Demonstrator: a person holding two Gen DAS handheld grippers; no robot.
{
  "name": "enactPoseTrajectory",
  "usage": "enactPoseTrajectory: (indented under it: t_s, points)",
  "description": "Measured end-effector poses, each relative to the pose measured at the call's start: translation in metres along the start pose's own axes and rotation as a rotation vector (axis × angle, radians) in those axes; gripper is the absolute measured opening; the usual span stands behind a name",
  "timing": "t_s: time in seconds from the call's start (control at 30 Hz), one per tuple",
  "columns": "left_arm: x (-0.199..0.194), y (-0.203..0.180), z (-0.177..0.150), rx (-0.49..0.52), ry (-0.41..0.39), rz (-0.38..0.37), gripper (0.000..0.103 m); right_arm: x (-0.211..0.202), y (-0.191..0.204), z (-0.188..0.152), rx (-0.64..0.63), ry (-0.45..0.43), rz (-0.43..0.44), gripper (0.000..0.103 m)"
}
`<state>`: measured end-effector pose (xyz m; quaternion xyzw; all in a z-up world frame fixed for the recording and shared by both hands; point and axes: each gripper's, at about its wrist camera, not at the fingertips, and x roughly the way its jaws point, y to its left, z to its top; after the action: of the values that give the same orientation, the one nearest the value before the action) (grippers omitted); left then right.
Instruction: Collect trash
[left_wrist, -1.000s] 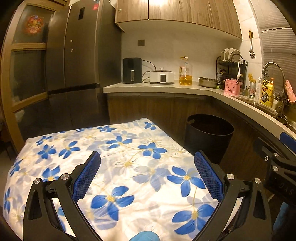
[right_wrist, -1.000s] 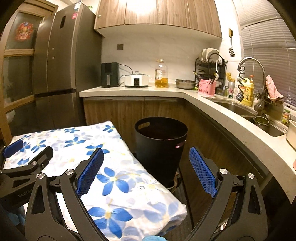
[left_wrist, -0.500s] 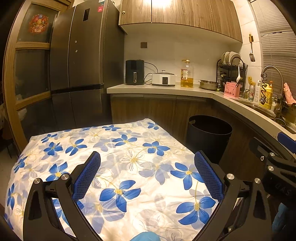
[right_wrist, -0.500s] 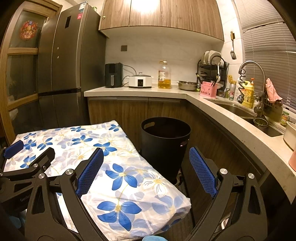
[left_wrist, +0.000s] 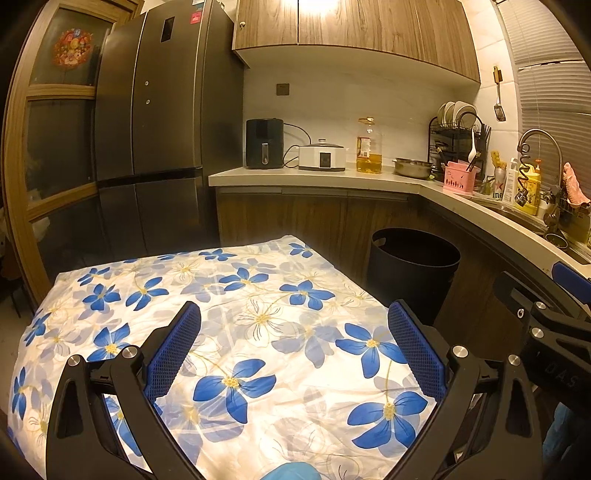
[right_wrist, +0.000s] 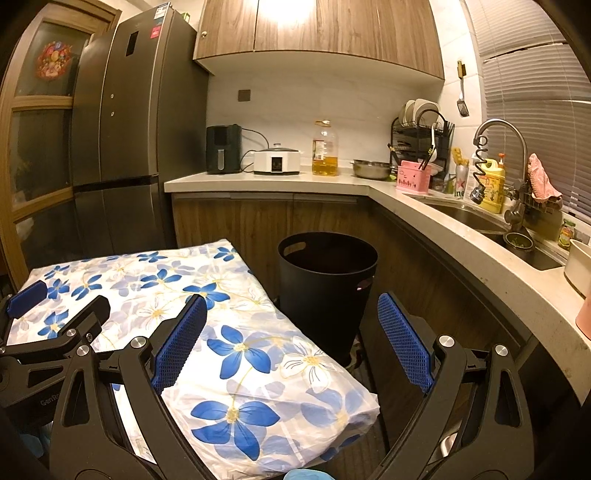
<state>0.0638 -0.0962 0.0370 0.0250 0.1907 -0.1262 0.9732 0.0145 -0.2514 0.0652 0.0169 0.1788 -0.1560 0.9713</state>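
A black trash bin stands on the floor between the table and the kitchen cabinets; it also shows in the right wrist view. My left gripper is open and empty above the table with the white and blue flower cloth. My right gripper is open and empty over the table's right corner, short of the bin. No trash shows on the cloth. The left gripper shows at the left edge of the right wrist view.
A worktop runs along the back and right with an air fryer, a cooker, an oil bottle, a dish rack and a sink. A tall fridge stands at the back left.
Both grippers have drawn back and risen a little, so more of the table and the kitchen shows. Both stay open and empty.
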Motion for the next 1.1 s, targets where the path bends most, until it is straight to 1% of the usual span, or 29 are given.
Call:
enactPoseTrajectory:
  t_s: [1.0,1.1]
  points:
    - [0.0023,0.0051,-0.0001,-0.008,-0.003,0.005,0.097,0.0000,-0.0024,0.0011,0.001,-0.003,-0.008,0.092]
    - [0.0037,0.0039,0.0013,0.000,-0.002,0.013,0.089,0.0002,-0.0030,0.0012,0.002,-0.003,-0.009,0.092]
